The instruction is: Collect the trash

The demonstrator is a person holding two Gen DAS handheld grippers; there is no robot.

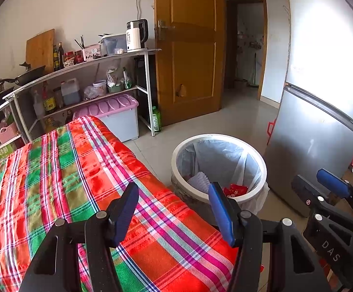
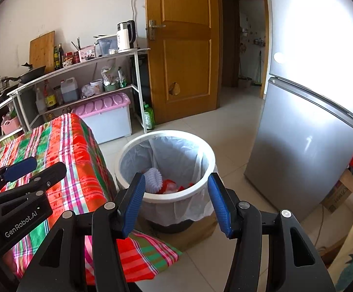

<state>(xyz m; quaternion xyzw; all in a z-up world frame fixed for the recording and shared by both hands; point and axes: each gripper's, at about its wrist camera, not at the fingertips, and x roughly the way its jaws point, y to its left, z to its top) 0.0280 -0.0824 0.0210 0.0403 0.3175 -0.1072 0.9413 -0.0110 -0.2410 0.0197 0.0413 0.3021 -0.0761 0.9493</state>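
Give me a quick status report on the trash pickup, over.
Left gripper open, empty, over the plaid tablecloth. Right gripper open, empty, facing the trash bin. White and red trash already inside. Nothing in the way.

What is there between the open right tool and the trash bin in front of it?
Nothing. In the right wrist view the right tool hangs open and empty, and the trash bin with its bag liner shows directly between the fingers.

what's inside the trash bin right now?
The trash bin holds a clear liner bag, a white ribbed foam piece and red wrappers. Anything beneath them is hidden.
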